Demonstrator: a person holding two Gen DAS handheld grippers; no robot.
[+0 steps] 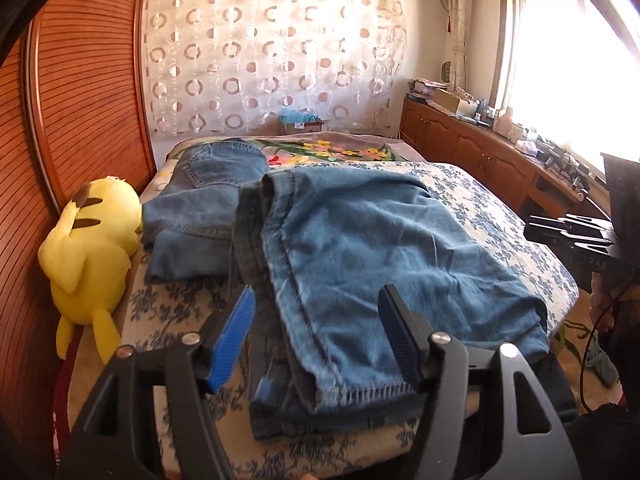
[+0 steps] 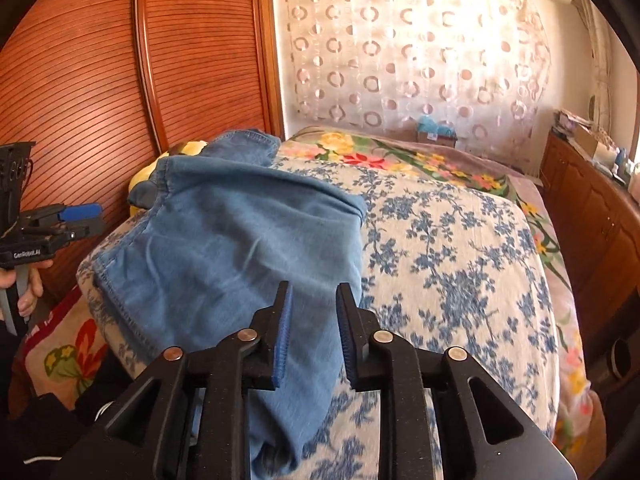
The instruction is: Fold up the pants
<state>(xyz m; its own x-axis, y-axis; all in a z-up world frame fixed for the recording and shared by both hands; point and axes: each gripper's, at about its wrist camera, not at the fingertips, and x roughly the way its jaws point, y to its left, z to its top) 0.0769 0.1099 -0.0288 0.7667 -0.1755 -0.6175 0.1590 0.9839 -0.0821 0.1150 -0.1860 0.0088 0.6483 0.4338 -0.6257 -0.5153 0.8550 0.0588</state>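
Blue jeans (image 1: 360, 240) lie on the bed, the legs doubled over toward the near edge, the waist part (image 1: 208, 196) farther back. My left gripper (image 1: 316, 312) is open just above the near hem of the legs, its blue pads apart with nothing between them. In the right wrist view the jeans (image 2: 232, 248) spread over the bed's near left part. My right gripper (image 2: 314, 312) is open over the jeans' near right edge, fabric showing between the jaws but not pinched. The left gripper shows at the left (image 2: 76, 216), the right one at the right (image 1: 568, 232).
The bed has a blue floral cover (image 2: 460, 248) and a flowered blanket (image 2: 400, 160) behind. A yellow plush toy (image 1: 92, 256) lies at the bed's left side against a wooden wardrobe (image 1: 80, 100). Wooden cabinets (image 1: 480, 152) with clutter run along the right under a window.
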